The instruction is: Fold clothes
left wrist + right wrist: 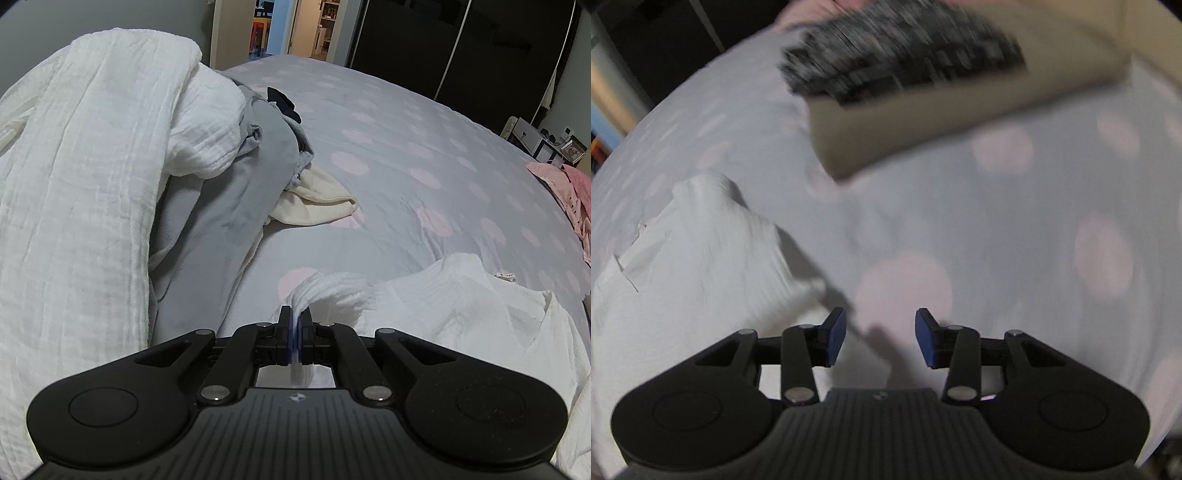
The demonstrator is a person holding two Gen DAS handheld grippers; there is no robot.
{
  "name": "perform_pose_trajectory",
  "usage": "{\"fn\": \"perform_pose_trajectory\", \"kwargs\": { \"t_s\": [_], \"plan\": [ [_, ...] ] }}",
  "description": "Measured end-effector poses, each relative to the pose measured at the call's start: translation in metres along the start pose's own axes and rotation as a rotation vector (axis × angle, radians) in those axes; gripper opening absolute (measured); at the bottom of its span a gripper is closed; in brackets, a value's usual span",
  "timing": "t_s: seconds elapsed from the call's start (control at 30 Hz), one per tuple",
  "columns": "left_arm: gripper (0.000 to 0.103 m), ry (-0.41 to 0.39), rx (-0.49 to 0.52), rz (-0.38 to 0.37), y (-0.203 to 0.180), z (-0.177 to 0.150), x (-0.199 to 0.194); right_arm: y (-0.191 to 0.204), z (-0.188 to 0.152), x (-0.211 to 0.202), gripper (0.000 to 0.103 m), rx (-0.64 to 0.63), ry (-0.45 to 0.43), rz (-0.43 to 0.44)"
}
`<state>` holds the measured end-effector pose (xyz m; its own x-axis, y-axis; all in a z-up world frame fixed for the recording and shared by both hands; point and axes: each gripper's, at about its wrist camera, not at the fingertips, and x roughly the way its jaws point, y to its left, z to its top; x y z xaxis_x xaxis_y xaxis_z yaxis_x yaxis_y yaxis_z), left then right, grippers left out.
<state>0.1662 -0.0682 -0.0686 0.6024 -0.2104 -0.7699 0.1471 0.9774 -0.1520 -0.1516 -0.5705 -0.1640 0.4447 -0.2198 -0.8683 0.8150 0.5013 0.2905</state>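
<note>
Left tongs (pixel 295 325) pinch white garment (pixel 461 306) edge; right tongs (pixel 880 338) gape.

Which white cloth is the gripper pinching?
The small crinkly white garment lying flat nearby; the left gripper pinches its bunched edge. The big white blanket lies heaped, untouched.

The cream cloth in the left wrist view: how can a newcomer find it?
Start at the heap of laundry on the left of the dotted bedsheet. At its foot, under the grey garment, the cream cloth pokes out onto the sheet. It alone is yellowish; its neighbours are white or grey.
</note>
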Motion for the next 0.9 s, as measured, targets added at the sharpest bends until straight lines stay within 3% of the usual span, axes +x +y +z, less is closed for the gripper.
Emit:
{"fn": "perform_pose_trajectory", "kwargs": {
  "t_s": [0.03,0.07,0.1,0.2,0.37,0.67,0.9],
  "plan": [
    [0.000,0.000,0.001,0.000,-0.001,0.000,0.000,-0.004,-0.001,0.002,0.044,0.041,0.029,0.031],
    [0.000,0.001,0.002,0.001,-0.001,0.000,0.001,-0.006,-0.002,0.002,0.039,0.070,0.052,0.059],
    [0.000,0.002,0.003,0.002,-0.001,0.000,0.001,-0.006,-0.003,0.002,0.027,0.089,0.071,0.082],
    [0.000,0.005,0.004,0.003,-0.002,-0.001,0.001,-0.003,-0.003,-0.004,0.015,0.107,0.080,0.117],
    [0.000,0.008,0.002,0.005,0.000,-0.003,0.001,0.007,0.012,-0.040,0.013,0.058,-0.052,0.075],
    [0.000,0.024,-0.024,0.010,0.001,-0.001,0.005,0.000,0.058,-0.113,0.013,-0.042,-0.268,-0.089],
    [0.000,0.035,-0.018,0.025,-0.001,-0.001,0.011,0.006,0.126,-0.139,0.013,-0.135,-0.384,-0.207]
  ]
}}
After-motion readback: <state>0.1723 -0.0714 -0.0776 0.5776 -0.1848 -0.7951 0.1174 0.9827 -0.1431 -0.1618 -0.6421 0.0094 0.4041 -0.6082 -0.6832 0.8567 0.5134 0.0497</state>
